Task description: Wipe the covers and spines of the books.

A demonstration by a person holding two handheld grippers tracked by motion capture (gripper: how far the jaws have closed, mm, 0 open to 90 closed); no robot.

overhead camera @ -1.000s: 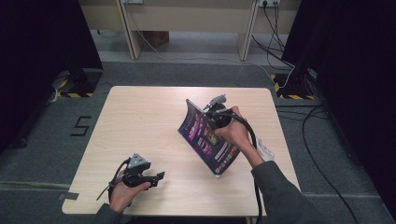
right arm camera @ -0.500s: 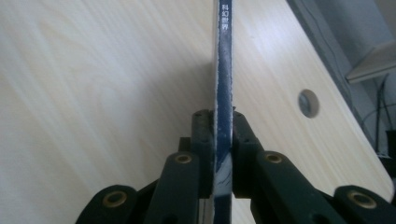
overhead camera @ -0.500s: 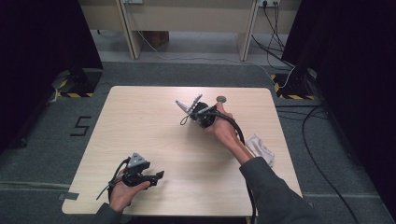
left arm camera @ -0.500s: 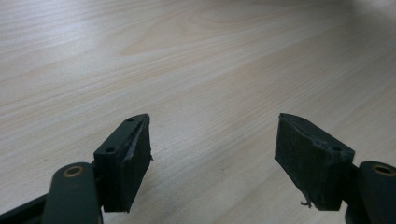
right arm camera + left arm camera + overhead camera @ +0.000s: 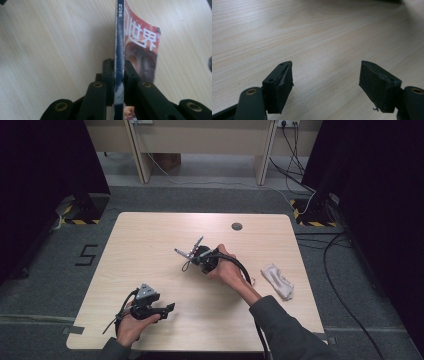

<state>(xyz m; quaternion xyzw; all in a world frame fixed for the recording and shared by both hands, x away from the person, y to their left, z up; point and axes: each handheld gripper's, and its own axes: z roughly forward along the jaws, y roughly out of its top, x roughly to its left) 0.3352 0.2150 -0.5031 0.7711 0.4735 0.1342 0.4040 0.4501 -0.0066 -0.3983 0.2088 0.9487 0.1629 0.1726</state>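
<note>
Pale wood grain runs across the table (image 5: pixel 150 245), which stands on grey carpet with dark curtains to either side and cables trailing along the floor behind.

Near the front left corner, the person's left hand (image 5: pixel 131 327) rests on the table and holds the left tongs (image 5: pixel 167 308) low over the wood. From the left gripper view, its two black jaws stand wide apart with bare table between them, and they have hold of nothing.

Toward the middle of the table, the right hand (image 5: pixel 227 270) reaches forward with the right tongs (image 5: pixel 192 251) pointing away from the person and to the left. In the right gripper view those tongs (image 5: pixel 119 82) are pressed tight onto a magazine (image 5: pixel 140 47), clamping it at its spine edge. The magazine stands on edge, so the camera looks straight down its dark blue spine with small white characters, while the reddish cover with large white characters curves off to the right, above the table.

Farther right, near the table's right edge, a crumpled white cloth (image 5: pixel 277 280) lies well apart from both hands.
</note>
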